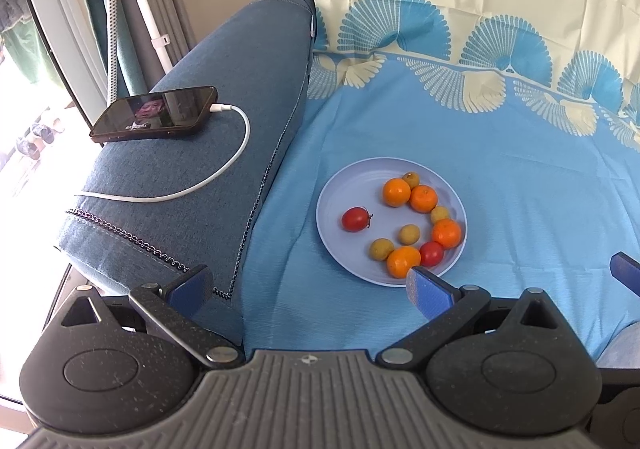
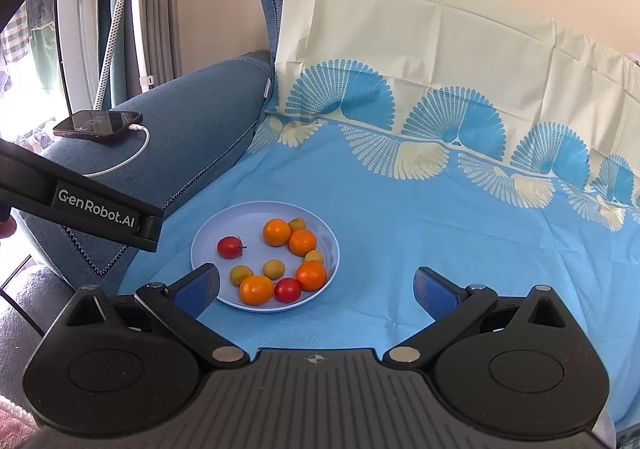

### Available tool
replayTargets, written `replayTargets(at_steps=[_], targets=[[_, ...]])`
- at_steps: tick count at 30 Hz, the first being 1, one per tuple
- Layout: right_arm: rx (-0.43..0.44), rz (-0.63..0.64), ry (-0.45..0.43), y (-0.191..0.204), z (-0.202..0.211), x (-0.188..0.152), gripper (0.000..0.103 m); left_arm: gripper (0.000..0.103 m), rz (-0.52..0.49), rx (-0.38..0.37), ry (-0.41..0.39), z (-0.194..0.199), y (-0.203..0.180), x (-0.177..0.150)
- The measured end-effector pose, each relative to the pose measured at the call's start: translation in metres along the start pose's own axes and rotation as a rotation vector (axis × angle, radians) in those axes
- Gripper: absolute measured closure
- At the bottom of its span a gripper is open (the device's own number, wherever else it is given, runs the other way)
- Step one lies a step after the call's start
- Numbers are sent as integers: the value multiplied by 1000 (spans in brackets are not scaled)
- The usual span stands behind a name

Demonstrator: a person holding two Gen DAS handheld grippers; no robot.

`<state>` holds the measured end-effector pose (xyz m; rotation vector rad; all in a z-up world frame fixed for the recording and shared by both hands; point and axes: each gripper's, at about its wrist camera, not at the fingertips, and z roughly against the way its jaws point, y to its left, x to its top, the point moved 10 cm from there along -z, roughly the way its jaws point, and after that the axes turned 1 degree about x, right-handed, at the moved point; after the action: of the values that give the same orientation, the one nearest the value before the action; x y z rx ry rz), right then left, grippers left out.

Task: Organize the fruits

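— Orange, red and yellow-green fruits (image 2: 276, 263) all on the pale plate (image 2: 206, 239), kinds mixed together. Sorted?
— Hard to call: fits either gathered onto the plate or waiting to be grouped by kind.
— Grippers?
— Left gripper (image 1: 310, 289) and right gripper (image 2: 316, 287) both spread wide, holding nothing, near the plate's edge.
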<state>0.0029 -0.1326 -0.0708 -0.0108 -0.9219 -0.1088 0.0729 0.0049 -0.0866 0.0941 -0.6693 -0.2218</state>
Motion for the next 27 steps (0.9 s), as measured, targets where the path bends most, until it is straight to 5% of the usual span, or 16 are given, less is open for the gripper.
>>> replayTargets(at_steps=[27], targets=[[0,-9,4,-1,0,-2,1,0,-16,27,-2,0,0,-1]])
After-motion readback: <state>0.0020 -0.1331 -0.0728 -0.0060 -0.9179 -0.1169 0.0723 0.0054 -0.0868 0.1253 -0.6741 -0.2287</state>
